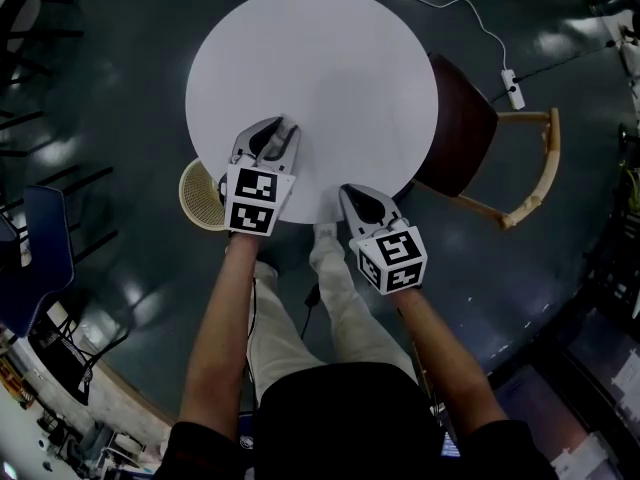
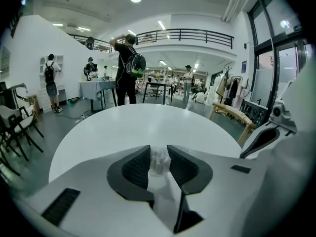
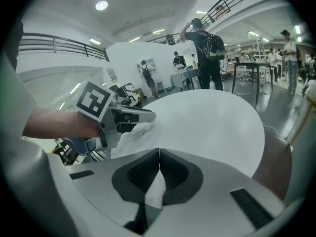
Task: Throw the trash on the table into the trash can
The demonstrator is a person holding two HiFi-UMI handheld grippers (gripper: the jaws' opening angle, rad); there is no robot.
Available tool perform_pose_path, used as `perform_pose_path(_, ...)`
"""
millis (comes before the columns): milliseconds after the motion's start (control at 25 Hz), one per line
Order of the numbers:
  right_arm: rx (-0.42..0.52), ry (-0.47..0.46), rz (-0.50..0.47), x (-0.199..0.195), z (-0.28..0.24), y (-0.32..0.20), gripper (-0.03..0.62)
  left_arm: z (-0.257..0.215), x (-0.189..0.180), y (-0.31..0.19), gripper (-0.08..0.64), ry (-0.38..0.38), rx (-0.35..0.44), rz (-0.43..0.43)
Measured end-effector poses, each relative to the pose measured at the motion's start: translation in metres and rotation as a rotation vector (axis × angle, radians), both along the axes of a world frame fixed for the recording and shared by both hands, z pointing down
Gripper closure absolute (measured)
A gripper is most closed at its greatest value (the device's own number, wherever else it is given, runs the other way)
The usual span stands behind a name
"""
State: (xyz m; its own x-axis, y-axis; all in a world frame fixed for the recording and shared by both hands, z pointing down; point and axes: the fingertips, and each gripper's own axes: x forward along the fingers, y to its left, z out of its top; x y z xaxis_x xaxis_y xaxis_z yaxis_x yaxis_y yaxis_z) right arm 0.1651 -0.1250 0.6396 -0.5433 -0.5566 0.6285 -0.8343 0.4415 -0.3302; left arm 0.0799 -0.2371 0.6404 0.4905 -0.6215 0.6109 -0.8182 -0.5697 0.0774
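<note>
A: left gripper (image 2: 158,148) is pinching a crumpled whitish wad (image 2: 159,164), soft, tissue or film, over the smooth round table (image 1: 330,58). right gripper (image 3: 159,151) is sitting clamped together, empty.
B: soft stuff is compressing, so I'm guessing the wad could be slipping out before reaching the woven trash can (image 1: 199,202) beside the table.
</note>
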Motion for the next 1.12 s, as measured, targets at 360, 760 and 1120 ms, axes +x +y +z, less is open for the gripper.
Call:
perform_pose_path(360, 0.021, 0.002, -0.026, -0.023, -0.013, 0.008, 0.572, -0.024, -0.027, 0.023, 0.465, 0.055, 0.026, -0.048)
perform_pose_path(760, 0.039, -0.010, -0.082, -0.063, -0.027, 0.019, 0.572, -0.050, -0.072, 0.052, 0.474, 0.100, 0.046, -0.114)
perform_pose_path(1120, 0.049, -0.021, -0.151, -0.107, -0.039, 0.036, 0.572, -0.059, -0.128, 0.093, 0.476, 0.116, 0.028, -0.208)
